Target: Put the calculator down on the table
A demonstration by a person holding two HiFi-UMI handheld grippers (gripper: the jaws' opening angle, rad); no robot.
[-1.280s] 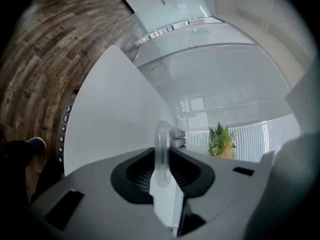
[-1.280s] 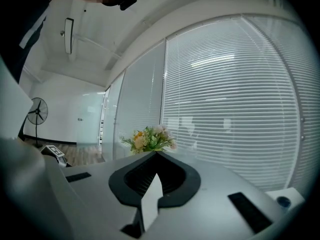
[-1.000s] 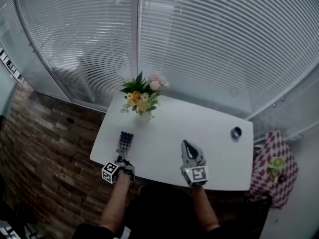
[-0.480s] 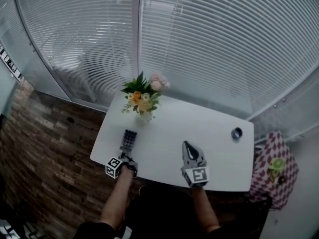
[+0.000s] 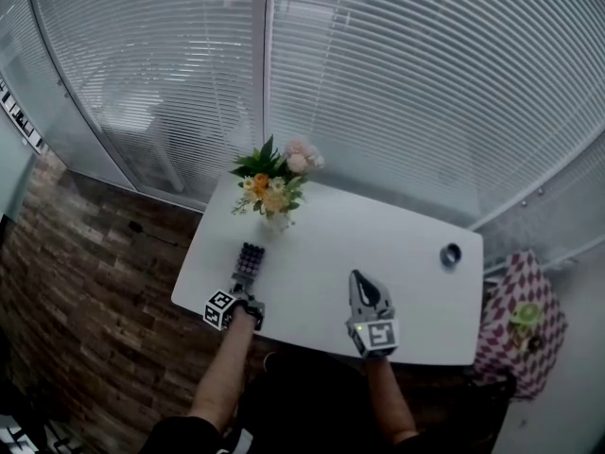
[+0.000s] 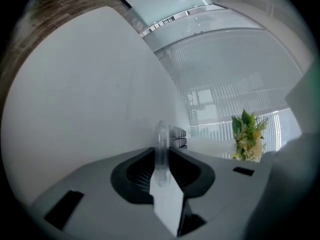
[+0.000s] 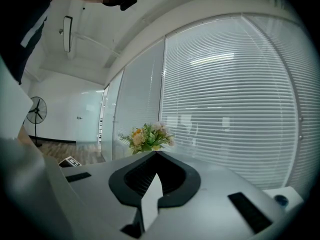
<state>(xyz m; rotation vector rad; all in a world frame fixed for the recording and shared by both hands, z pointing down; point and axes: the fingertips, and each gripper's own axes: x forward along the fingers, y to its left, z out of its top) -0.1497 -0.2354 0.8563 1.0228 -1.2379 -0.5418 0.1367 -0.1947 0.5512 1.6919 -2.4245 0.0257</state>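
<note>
A dark-keyed calculator (image 5: 249, 259) hangs over the front left part of a white table (image 5: 321, 244), its near end caught in the left gripper (image 5: 240, 288). From the head view it is low over the tabletop; whether it touches the surface cannot be told. In the left gripper view the calculator (image 6: 161, 143) stands edge-on, a clear rim toward the camera and rows of keys showing to its right. The left gripper (image 6: 161, 166) has both jaws pressed against its faces, with the pale tabletop (image 6: 85, 94) filling the frame to the left.

The right gripper (image 5: 357, 280) hovers over the front middle of the table, well apart from the calculator. Its jaws are brought together to a point, with nothing between them. The right gripper view confirms this: the right gripper (image 7: 156, 156) has its dark pads meeting at the tip.

Beyond the calculator, at the table's far left edge, stands a bouquet of flowers (image 5: 272, 182) in yellow, orange and pink. A small dark round object (image 5: 450, 253) sits alone near the far right corner. White slatted blinds (image 5: 406, 83) close off the glass wall behind the table.
</note>
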